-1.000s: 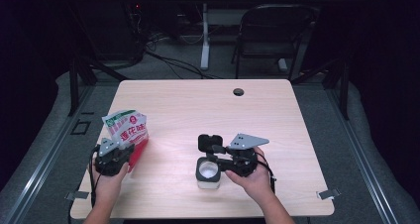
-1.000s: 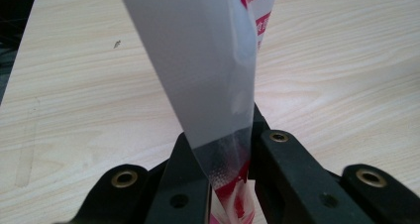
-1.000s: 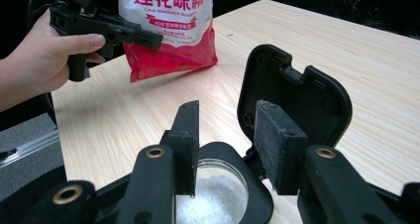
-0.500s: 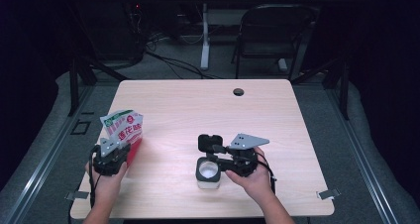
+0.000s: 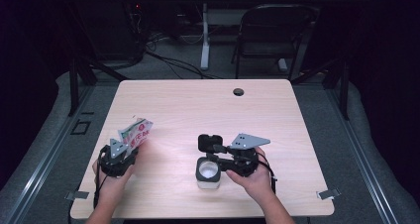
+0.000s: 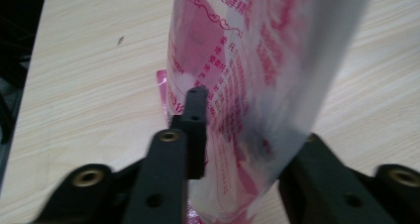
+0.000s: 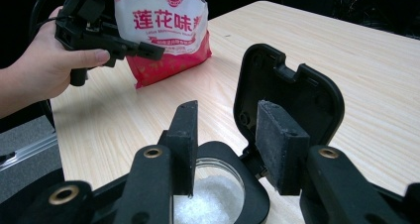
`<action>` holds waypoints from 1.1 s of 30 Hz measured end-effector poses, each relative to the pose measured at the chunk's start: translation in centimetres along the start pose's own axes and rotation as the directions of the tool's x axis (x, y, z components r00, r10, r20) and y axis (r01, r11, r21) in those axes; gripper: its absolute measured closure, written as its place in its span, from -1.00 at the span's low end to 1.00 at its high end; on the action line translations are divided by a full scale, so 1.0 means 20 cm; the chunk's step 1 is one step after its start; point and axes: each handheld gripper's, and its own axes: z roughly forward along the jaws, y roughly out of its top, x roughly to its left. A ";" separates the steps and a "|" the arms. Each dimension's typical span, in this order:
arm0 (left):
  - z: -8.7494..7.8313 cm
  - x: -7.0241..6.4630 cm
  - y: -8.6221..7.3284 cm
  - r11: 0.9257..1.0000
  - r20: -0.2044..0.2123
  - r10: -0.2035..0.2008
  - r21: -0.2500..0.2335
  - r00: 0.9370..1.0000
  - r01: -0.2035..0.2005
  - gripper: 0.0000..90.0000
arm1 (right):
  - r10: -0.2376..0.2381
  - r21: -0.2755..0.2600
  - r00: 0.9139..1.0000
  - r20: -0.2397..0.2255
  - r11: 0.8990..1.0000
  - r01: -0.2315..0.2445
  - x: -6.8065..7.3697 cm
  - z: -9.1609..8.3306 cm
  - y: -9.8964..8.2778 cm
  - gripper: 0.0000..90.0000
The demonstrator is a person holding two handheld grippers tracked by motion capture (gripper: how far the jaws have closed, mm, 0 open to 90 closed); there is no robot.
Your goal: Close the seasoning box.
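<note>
Left of the jar (image 5: 208, 173), well apart from it on the table (image 5: 198, 100), a red-and-white seasoning bag (image 5: 136, 131) stands tilted between the jaws of the left gripper (image 5: 126, 145). These jaws have just been opening and now stand parted about the bag, so the step in hand reads as releasing or re-seating the grip. To do it well, the jaws should part evenly and slowly, with the hand kept low, so the soft bag settles on its base and does not topple away from the jar. The right gripper (image 7: 229, 107) sits directly over the jar. Its jaws are spread, with the grey pad face bare and nothing pinched. It should stay put there, leaving the hinged lid (image 7: 287, 92) tipped back behind the jar's mouth. The high view alone gives the spacing between bag and jar. The right gripper view adds the bag's printed front, the lid's inner face and the white grains (image 7: 208, 199) inside the jar. The left gripper view shows the film rising close between its own jaws, with one finger (image 6: 196, 110) against the printed face and the other jaw partly behind the film.
</note>
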 end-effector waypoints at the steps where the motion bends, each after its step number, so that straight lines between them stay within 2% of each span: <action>1: 0.00 0.00 0.00 1.000 0.006 0.000 -0.006 1.000 0.000 0.43 | 0.004 -0.006 1.000 -0.003 1.000 -0.004 0.00 0.00 0.00 0.34; 2: 0.00 -0.01 0.00 1.000 0.009 -0.001 -0.012 1.000 0.001 0.29 | 0.008 -0.012 1.000 -0.005 1.000 -0.008 0.00 -0.01 0.00 0.33; 4: 0.01 -0.01 0.00 1.000 0.045 -0.011 -0.025 0.999 0.012 0.11 | 0.008 -0.026 1.000 -0.006 1.000 -0.008 0.00 -0.02 0.01 0.32; 8: 0.01 -0.03 0.00 0.999 0.099 -0.006 -0.039 0.995 0.009 -0.01 | 0.012 -0.028 1.000 0.006 1.000 -0.012 -0.01 -0.03 0.01 0.32; 9: 0.01 -0.03 0.00 0.999 0.106 0.005 -0.035 0.994 -0.002 -0.03 | 0.014 -0.029 1.000 0.009 0.999 -0.014 -0.02 -0.03 0.01 0.32; 13: 0.02 -0.06 0.01 0.999 0.132 0.010 -0.034 0.991 -0.005 -0.03 | 0.024 -0.048 0.999 0.041 0.999 -0.022 -0.03 -0.04 0.01 0.30; 16: 0.01 -0.08 0.01 0.999 0.149 0.031 -0.037 0.988 -0.026 -0.03 | 0.032 -0.067 0.997 0.072 0.997 -0.027 -0.04 -0.05 0.00 0.25; 23: 0.01 -0.15 0.01 0.998 0.192 0.054 -0.034 0.980 -0.048 -0.03 | 0.052 -0.066 0.992 0.117 0.997 -0.044 -0.09 -0.04 0.00 0.16; 28: 0.02 -0.20 0.01 0.997 0.219 0.070 -0.029 0.973 -0.065 -0.04 | 0.070 -0.046 0.990 0.125 0.997 -0.064 -0.12 -0.01 -0.02 0.14; 30: 0.02 -0.21 0.00 0.997 0.224 0.082 -0.021 0.971 -0.079 -0.04 | 0.066 -0.023 0.990 0.127 0.998 -0.063 -0.13 0.02 -0.03 0.14; 33: 0.01 -0.22 -0.01 0.997 0.228 0.082 -0.018 0.970 -0.080 -0.04 | 0.061 -0.008 0.992 0.114 0.998 -0.060 -0.13 0.05 -0.03 0.14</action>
